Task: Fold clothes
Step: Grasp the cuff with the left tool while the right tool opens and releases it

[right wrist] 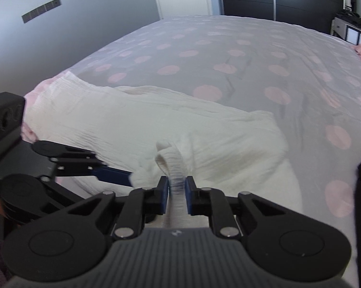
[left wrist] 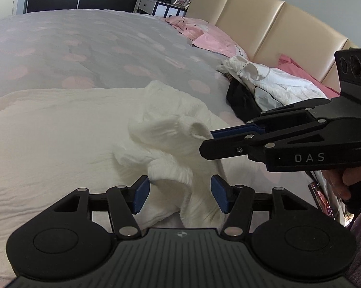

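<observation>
On the left of my left wrist view the cream garment (left wrist: 60,129) lies spread flat over the bed (left wrist: 72,48), its spotted grey cover running off to the top of the frame. Toward the centre the cloth bunches into a raised, crumpled hump. At the bottom centre my left hand-held gripper (left wrist: 179,195) stands with its blue pads apart, a thick fold of the hump lying between them but not pinched. To the right, my right hand-held gripper (left wrist: 210,134) comes in from the frame's right edge, closed on a narrow ribbed edge of the same garment. In the right wrist view that strip runs up between the pads, which are drawn in tight on it.

In the upper right a heap of other clothes (left wrist: 264,84) sits by the pillows (left wrist: 211,38) and headboard (left wrist: 264,19).

My worry is the one-sided hold. If I lift or pull with the right alone, the bunched cloth could drag the flat part out of line and undo whatever lies neat. The strip held is thin, so a hard tug may slip it out of the pads. If I close the left now, I may catch several layers at once and lock the crumple in. The two tools are also close together; a careless swing could knock them.
</observation>
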`<state>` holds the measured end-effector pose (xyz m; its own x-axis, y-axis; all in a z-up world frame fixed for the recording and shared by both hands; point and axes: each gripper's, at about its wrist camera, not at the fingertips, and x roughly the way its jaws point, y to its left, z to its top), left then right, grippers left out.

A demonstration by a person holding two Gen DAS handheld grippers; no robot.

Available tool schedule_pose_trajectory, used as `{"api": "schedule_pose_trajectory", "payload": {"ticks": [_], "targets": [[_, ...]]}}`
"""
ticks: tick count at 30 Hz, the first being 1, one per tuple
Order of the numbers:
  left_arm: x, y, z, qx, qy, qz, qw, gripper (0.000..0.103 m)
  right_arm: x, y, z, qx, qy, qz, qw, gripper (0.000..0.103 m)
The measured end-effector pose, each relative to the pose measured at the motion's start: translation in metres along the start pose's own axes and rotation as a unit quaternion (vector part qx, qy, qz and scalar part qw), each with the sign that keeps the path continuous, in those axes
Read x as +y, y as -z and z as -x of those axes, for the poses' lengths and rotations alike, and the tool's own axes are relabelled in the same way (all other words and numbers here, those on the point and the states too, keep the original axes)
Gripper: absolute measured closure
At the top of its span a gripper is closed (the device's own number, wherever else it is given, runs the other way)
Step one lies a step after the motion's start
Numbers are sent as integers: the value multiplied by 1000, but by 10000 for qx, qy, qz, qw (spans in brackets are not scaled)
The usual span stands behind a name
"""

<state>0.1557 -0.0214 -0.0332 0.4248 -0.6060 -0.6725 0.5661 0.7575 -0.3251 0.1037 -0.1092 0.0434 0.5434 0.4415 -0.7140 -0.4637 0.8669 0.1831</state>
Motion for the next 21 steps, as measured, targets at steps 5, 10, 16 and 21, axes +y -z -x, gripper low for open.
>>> {"api": "schedule_pose_trajectory", "payload": {"ticks": [5, 10, 16, 21], "targets": [[0, 2, -1, 67, 54, -83, 9999, 48, 3, -1, -19, 370, -436, -182, 9982, 86], [3, 6, 1, 194, 55, -37, 9998, 45, -4, -2, -14, 400, -413, -421, 9975, 79], [7, 10, 0, 193, 314, 521, 9980, 38, -16, -3, 2, 272, -182, -705, 9970, 60], [19, 16, -8, 91, 299, 1488, 9884, 36, -26, -5, 16, 164, 10, -941, 9954, 56]]}}
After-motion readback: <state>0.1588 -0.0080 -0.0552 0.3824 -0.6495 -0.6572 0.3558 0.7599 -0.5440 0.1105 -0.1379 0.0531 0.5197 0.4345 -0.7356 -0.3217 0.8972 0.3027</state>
